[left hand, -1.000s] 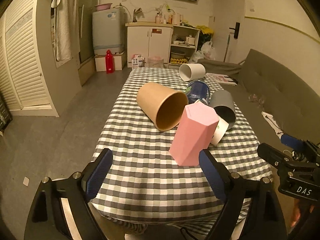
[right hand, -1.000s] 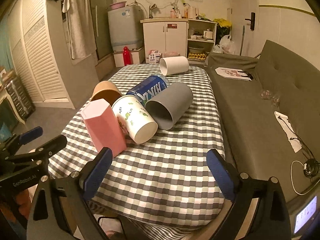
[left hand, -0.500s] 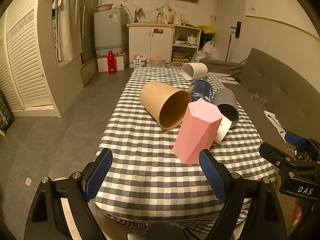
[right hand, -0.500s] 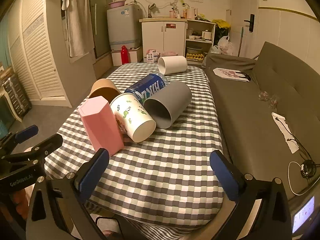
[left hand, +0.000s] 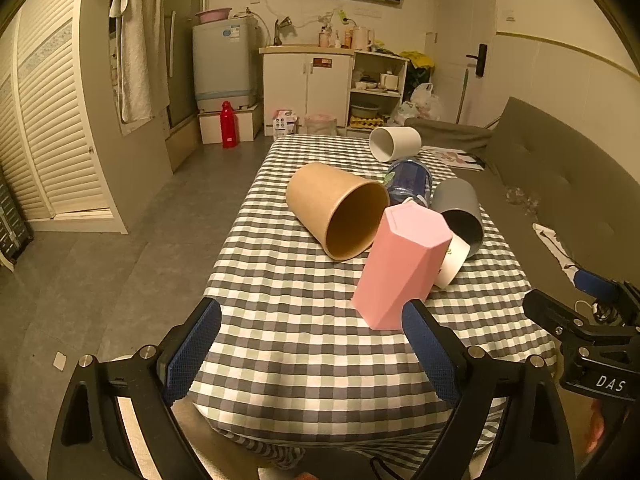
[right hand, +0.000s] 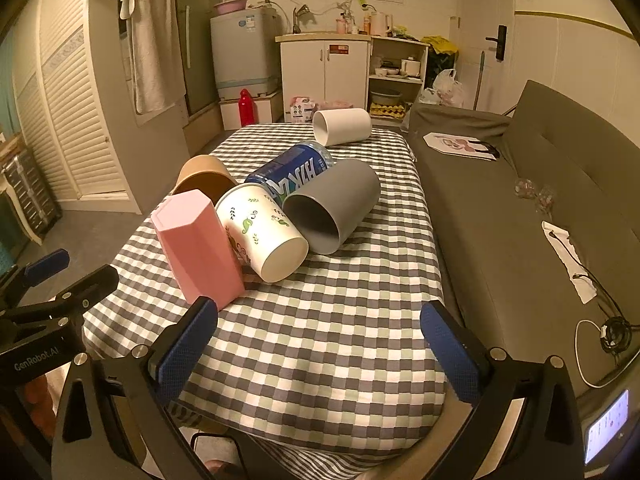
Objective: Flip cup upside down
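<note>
A pink hexagonal cup [left hand: 400, 264] stands with its closed end up on the checked table [left hand: 288, 280], also in the right wrist view [right hand: 198, 250]. Beside it lie a brown paper cup [left hand: 340, 208], a white leaf-print cup [right hand: 262, 234], a grey cup [right hand: 334, 204], a blue can [right hand: 294, 172] and a white cup [right hand: 342, 126]. My left gripper [left hand: 312, 350] is open and empty, just in front of the table edge. My right gripper [right hand: 320, 350] is open and empty over the near edge.
A grey sofa [right hand: 520, 208] runs along the table's right side, with papers and a cable on it. To the left is bare floor [left hand: 100, 240] and a louvred cupboard. Cabinets and a washing machine stand at the far wall.
Both grippers have drawn back slightly from the cups, still open. The cups have not moved.
</note>
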`<control>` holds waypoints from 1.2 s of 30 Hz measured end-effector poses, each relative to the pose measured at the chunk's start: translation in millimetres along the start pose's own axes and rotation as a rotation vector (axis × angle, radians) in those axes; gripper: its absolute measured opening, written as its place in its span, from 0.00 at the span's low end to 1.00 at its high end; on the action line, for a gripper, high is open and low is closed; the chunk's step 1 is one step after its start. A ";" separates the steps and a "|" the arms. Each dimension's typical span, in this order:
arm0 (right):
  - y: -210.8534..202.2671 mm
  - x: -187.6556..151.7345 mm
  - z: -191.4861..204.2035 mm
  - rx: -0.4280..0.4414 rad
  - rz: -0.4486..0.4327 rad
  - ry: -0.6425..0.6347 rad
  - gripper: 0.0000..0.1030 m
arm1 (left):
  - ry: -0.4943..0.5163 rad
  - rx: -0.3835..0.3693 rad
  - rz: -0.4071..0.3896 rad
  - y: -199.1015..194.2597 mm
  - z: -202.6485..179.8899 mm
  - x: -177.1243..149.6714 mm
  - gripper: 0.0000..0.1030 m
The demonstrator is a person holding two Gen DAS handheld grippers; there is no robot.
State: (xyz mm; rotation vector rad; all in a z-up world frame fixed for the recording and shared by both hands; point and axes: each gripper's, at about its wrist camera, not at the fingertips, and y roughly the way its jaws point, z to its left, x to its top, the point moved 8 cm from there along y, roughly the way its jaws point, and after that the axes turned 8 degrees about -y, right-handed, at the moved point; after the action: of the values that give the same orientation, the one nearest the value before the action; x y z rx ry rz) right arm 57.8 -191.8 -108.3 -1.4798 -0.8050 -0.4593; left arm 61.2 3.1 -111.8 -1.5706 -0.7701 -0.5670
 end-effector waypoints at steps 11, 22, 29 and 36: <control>0.3 0.0 -0.5 -0.002 0.004 -0.002 0.99 | -0.007 0.003 -0.004 -0.9 0.8 2.0 0.92; 0.0 -1.3 -0.9 -0.003 0.005 -0.003 0.99 | -0.005 0.004 -0.004 -1.1 0.7 2.2 0.92; 0.3 -1.1 -0.8 -0.004 0.005 -0.003 0.99 | -0.004 0.005 -0.004 -1.1 -1.1 1.1 0.92; -0.2 -1.3 -1.2 -0.005 0.006 -0.004 0.99 | -0.008 0.005 0.002 -1.3 -0.8 -0.1 0.92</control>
State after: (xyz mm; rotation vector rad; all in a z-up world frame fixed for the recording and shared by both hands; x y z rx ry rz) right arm 57.0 -193.3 -109.0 -1.4873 -0.8026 -0.4545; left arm 60.2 2.3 -110.9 -1.5700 -0.7749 -0.5569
